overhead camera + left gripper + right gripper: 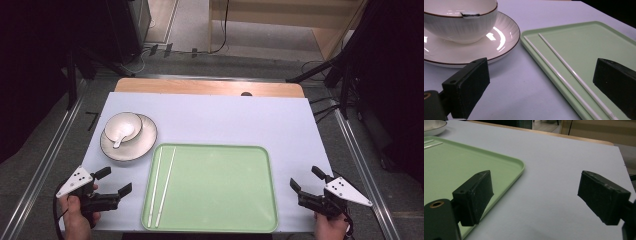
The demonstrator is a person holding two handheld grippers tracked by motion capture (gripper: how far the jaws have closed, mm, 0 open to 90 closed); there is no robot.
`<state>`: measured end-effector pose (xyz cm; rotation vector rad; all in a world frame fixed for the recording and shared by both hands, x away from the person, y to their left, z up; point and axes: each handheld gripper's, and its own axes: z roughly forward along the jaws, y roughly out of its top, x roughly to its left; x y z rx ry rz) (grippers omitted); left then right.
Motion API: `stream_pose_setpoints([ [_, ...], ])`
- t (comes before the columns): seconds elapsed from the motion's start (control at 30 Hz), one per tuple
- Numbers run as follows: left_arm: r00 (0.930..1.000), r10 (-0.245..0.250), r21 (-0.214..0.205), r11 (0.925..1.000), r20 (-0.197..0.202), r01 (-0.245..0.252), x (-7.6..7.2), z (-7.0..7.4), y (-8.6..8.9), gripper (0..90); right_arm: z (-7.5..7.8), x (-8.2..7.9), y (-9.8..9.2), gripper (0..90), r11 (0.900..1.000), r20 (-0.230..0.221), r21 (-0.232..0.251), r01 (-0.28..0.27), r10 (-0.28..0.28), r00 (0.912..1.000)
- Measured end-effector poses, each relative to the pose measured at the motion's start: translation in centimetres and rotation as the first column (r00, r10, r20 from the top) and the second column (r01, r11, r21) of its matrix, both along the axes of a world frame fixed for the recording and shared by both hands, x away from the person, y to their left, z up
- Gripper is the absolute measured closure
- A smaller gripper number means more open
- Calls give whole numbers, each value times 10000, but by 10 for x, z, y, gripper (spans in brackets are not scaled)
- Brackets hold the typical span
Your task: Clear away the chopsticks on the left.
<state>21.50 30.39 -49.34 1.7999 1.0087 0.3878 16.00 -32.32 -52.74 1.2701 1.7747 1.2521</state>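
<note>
Pale green plastic is what lies between my two hands: a tray (220, 200) on the white tabletop (225, 120), with two thin white chopsticks (161, 186) lying side by side along its left part. My left gripper (113, 182) hovers just beside the tray's left edge, its fingers (466, 86) spread wide and holding nothing. My right gripper (306, 179) hangs near the tray's right edge, its fingers (474, 195) equally wide apart and empty.

Beyond my left gripper sits a cream plate (145, 142) with a dark rim, a bowl (124, 126) standing on it and a white spoon (119, 140) resting in the bowl.

The chopsticks are the nearest things to my left fingers, and I judge them the risky part. They are slim, smooth and lie flat on a slick surface, so a pinch could roll one away or lift only one. If I come in too low, a finger may catch the tray's raised rim and shove the whole tray. A wide swing to the left could knock the plate, and the bowl would slide on it.

I can read no brand, label or writing; a faint mark at one chopstick's near end is too small to make out.
</note>
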Motion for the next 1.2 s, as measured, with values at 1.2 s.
stream_pose_setpoints([
  [1.2, 9968, 741, 106, 9972, 289, -744, 2, 1, 40, 10, 1, -2, -3, 131, 10000, 117, 7, 69, -69, 9999],
])
